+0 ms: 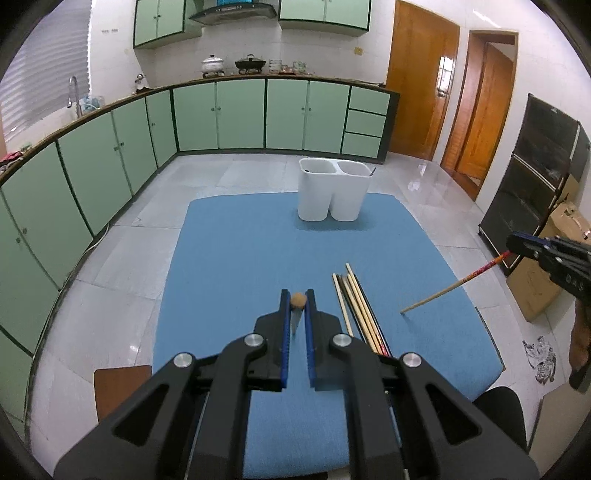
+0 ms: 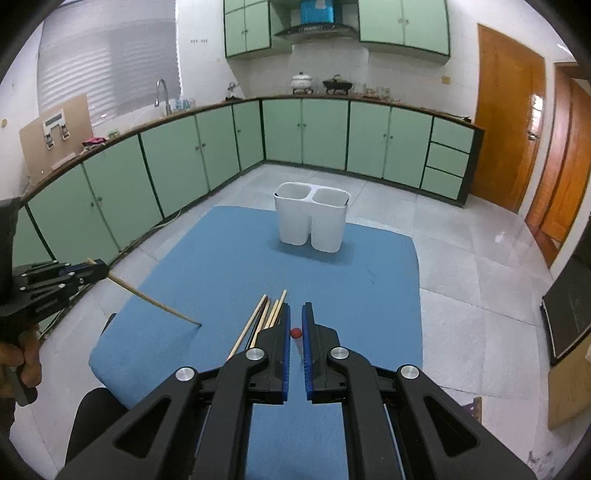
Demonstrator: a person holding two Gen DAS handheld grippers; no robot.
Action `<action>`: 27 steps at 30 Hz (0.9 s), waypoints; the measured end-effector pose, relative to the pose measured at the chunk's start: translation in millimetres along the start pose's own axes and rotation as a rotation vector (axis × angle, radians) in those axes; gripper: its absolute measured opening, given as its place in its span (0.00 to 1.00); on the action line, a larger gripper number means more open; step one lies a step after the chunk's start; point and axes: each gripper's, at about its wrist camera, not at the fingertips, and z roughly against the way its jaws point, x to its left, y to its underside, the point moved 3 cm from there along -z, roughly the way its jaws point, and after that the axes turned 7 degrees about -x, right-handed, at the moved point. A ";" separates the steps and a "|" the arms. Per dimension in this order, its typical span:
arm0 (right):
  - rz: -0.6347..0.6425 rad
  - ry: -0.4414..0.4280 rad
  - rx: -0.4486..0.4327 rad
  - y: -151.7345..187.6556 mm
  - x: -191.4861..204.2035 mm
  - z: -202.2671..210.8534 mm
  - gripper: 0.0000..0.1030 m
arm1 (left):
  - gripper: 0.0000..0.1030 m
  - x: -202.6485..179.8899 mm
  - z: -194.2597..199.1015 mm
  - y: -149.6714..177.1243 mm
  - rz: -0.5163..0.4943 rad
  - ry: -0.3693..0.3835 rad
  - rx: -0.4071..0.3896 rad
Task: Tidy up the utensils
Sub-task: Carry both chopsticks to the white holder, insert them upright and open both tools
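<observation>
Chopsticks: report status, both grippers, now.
Left gripper shut on plain chopstick, tip down on blue mat. Right gripper shut on red-ended chopstick, tip on mat. Loose chopsticks on mat. White holder upright, path unobstructed.

Home kitchen. Long counter (image 2: 207, 109) curves round the back & left walls, w/ pale green cupboard doors (image 2: 325, 133) under it. More green cupboards (image 2: 402, 26) hang above it, either side of an extractor hood (image 2: 316, 31). On the counter: white lidded pot (image 2: 303, 80), black pan (image 2: 337, 85), tap (image 2: 161, 91) at the left by a blind-covered window (image 2: 110, 59). Grey tile floor (image 2: 461, 280); wooden doors (image 2: 508, 129) right of the counter.
</observation>
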 end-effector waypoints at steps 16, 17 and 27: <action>0.002 0.007 0.073 -72.3 -11.1 -27.0 0.06 | 0.06 -9.2 -19.3 -96.3 -0.026 0.056 -0.023; 0.003 0.011 0.069 -80.9 -10.9 -26.5 0.06 | 0.06 -11.0 -19.2 -106.6 -0.027 0.061 -0.030; 0.007 0.052 -0.001 -171.4 -18.9 -17.2 0.06 | 0.06 -29.2 -32.2 -204.3 -0.032 0.061 -0.115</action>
